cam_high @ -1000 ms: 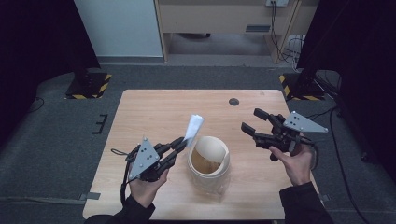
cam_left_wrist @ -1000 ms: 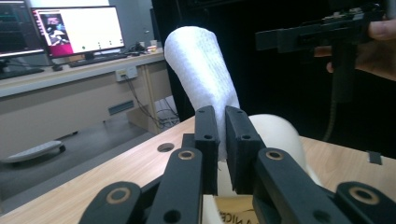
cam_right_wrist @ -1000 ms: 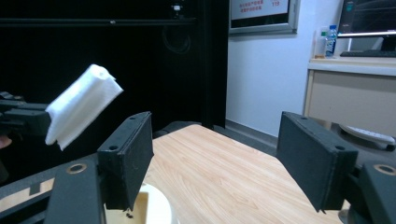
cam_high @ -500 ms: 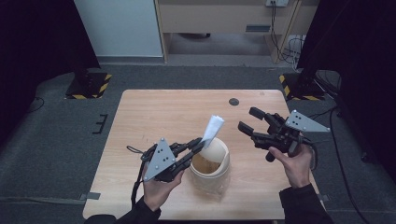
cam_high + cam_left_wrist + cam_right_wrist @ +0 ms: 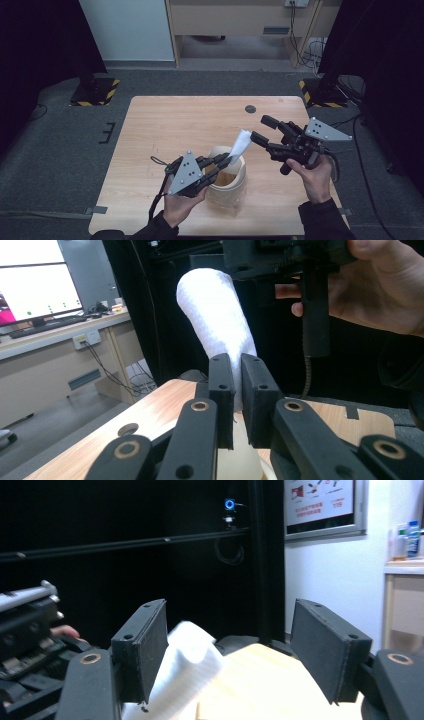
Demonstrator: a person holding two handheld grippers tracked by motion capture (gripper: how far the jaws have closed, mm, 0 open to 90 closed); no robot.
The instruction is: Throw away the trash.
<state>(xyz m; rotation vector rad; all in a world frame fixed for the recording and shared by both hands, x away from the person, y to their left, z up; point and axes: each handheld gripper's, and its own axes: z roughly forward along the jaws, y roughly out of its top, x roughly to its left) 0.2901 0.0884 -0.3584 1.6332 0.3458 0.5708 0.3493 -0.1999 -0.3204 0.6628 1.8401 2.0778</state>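
We see a wooden table (image 5: 165,125) on grey carpet; our left gripper (image 5: 225,161) pinches the white cloth (image 5: 240,143), slanting up far-right over the jar (image 5: 227,181); our right gripper (image 5: 259,129) gapes empty.

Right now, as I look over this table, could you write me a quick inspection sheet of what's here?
Surface: light wooden table, bare but for a small dark round disc.
Job's things: white rolled cloth held above a tan wide-mouthed jar.
Clutter: nothing seen.
Grippers: left tool pinches the cloth; right tool open, near the cloth's free end.
Cables: one trails from the left tool.
Surroundings: grey floor, yellow-black striped stand feet, wooden desk behind.
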